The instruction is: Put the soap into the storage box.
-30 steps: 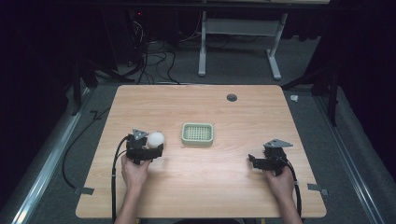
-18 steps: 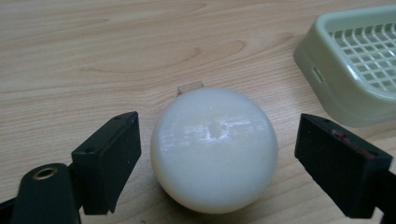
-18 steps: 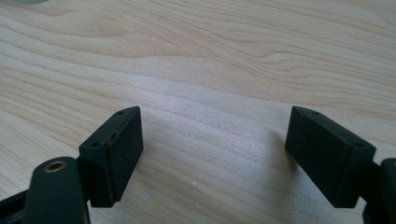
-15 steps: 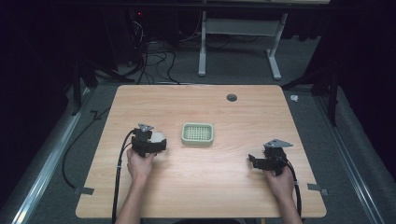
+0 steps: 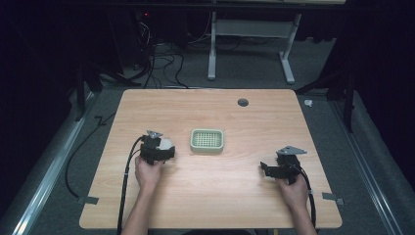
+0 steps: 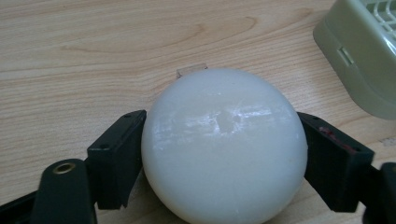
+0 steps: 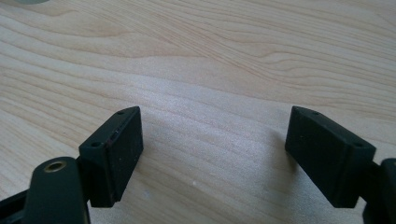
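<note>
Ball (image 6: 224,144), white, clamped between jaws of left tool (image 6: 223,154); right tool (image 7: 212,156) wide open, empty.

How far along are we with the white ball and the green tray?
Done: the left gripper has the white ball clamped between its jaws, just left of the green tray. In hand: carrying it, seemingly toward the tray. Left: the tray's grid looks bare, so setting the ball in and releasing probably remains. The right gripper sits open over bare table, holding nothing.
</note>
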Motion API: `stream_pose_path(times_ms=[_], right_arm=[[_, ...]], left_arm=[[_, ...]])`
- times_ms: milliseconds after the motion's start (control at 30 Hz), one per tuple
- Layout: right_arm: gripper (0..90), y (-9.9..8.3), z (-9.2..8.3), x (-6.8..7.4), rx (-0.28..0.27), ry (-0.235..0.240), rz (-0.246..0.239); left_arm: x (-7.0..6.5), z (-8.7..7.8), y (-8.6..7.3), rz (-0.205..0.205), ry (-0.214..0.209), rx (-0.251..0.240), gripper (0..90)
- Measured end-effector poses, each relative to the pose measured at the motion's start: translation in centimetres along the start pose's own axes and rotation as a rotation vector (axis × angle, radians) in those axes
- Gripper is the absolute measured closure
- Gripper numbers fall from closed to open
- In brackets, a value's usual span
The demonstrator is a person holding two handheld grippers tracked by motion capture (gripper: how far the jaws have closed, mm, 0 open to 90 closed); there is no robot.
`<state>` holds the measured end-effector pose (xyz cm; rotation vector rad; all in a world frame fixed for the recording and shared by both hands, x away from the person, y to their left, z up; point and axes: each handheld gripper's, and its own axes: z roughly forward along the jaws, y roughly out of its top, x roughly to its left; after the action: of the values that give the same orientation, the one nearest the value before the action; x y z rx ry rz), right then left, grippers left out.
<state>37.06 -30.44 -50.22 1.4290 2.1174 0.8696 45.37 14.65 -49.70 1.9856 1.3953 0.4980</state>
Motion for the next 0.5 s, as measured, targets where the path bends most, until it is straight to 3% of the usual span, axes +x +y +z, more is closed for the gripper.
stream_pose_path(times_ms=[500], right_arm=[[19.9, 0.0, 0.0, 0.0, 0.0, 0.0, -0.001]], left_arm=[[0.12, 0.21, -0.08, 0.003, -0.007, -0.005, 23.5]])
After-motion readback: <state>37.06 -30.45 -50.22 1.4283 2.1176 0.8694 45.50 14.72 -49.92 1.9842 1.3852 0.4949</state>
